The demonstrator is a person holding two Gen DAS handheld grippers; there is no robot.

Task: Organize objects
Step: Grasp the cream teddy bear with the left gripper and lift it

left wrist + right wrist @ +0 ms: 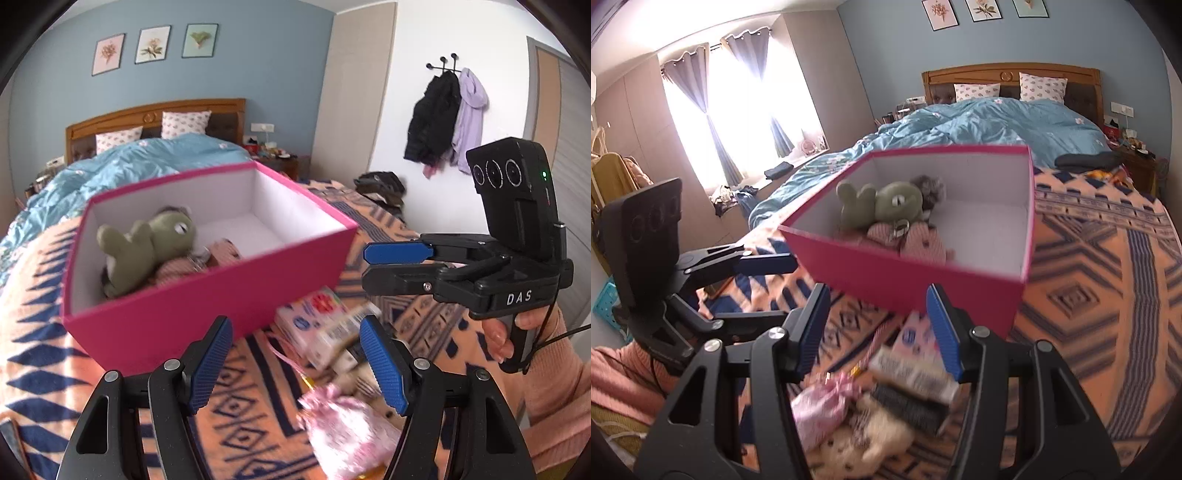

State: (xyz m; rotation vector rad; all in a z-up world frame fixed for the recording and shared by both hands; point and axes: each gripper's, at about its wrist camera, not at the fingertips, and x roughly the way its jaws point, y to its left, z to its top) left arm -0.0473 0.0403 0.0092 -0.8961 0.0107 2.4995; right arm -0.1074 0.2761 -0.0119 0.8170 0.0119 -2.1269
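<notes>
A pink box (207,314) (905,273) stands open on the patterned blanket (251,398) (1100,280). Inside lie a green plush frog (147,240) (882,206) and striped pink fabric items (919,240). In front of the box lie a white printed carton (325,325) (916,365), a pink floral pouch (347,432) (823,402), a dark striped item (908,406) and a cream plush toy (864,443). My left gripper (295,365) is open and empty above the blanket, near the box. My right gripper (879,332) is open and empty above the loose pile; it also shows in the left wrist view (391,266).
A blue quilt (110,170) (979,122) and pillows cover the far part of the bed. A nightstand (280,158) with small items stands at the headboard. Coats (443,122) hang on the white wall. Curtained windows (738,85) are on the left.
</notes>
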